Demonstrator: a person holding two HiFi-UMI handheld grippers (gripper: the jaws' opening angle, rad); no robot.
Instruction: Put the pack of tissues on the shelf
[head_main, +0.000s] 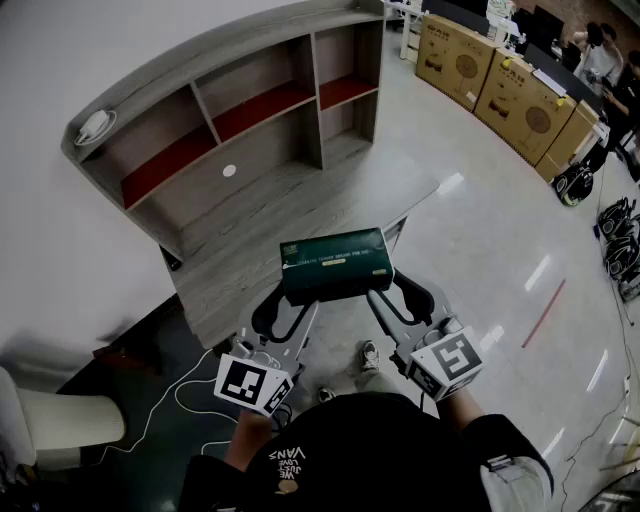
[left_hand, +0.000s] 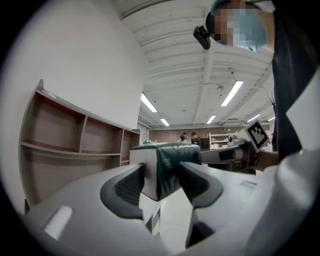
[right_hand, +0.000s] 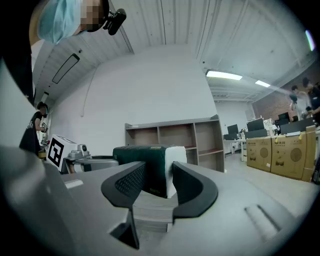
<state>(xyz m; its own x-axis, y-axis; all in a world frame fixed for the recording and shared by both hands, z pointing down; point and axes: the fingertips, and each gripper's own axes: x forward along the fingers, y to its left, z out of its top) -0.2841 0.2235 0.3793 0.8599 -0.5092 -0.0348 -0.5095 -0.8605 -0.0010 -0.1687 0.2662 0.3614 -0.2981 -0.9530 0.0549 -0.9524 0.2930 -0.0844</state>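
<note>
The pack of tissues is a dark green block with white ends, held level in the air over the near edge of the wooden desk. My left gripper is shut on its left end and my right gripper on its right end. In the left gripper view the pack sits between the pads of the left gripper, and the right gripper view shows the pack clamped in the right gripper. The grey shelf with red-lined compartments stands beyond the pack against the wall; it also shows as the shelf and the shelf.
A white round object lies on the shelf's top left end and a small white disc on the desk. Cardboard boxes line the back right, with people beyond. White cables trail on the floor by my feet, beside a pale seat.
</note>
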